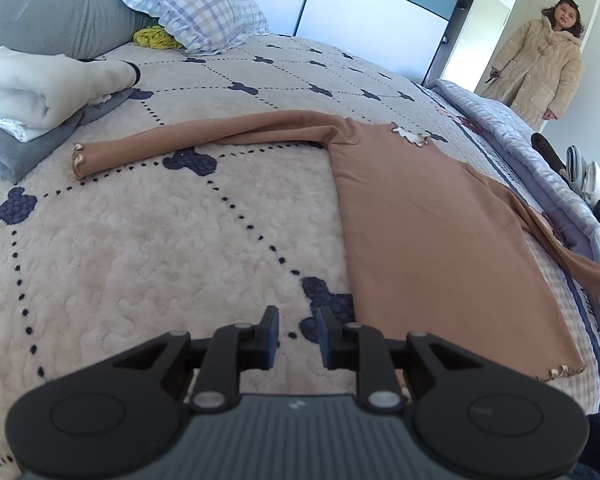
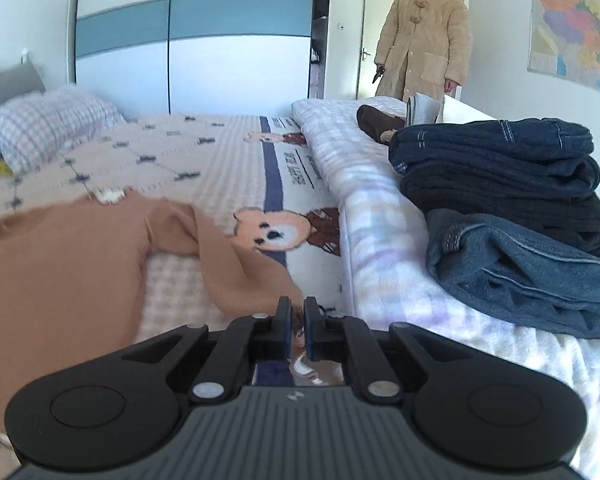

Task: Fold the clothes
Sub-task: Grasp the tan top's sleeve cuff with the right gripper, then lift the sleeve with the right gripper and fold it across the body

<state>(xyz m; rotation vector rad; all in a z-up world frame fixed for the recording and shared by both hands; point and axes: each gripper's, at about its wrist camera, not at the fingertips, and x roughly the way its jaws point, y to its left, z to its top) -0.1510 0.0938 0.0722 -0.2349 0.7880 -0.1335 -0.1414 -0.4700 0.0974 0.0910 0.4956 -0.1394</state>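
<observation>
The brown top (image 1: 440, 220) is lying flat on the bed (image 1: 140, 260). The left gripper (image 1: 298, 334) is hovering released; the right gripper (image 2: 297, 320) is pinching the top's sleeve cuff (image 2: 298, 314).

A home bedroom I am working in, bed (image 1: 148, 240) lying under me, checked pillow (image 1: 192, 4), sliding wardrobe (image 2: 220, 40) standing behind, wall map (image 2: 576, 24) hanging.

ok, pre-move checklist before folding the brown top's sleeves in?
1. Brown top body flat on the bed: ok.
2. Far sleeve stretched out, free of the folded pile: ok.
3. Right claw shut on the near sleeve cuff: ok, fabric shows between the pads.
4. Left claw open, holding nothing: ok.
5. Jeans stack apart from the top: ok.
6. Hem even: cannot tell.
</observation>
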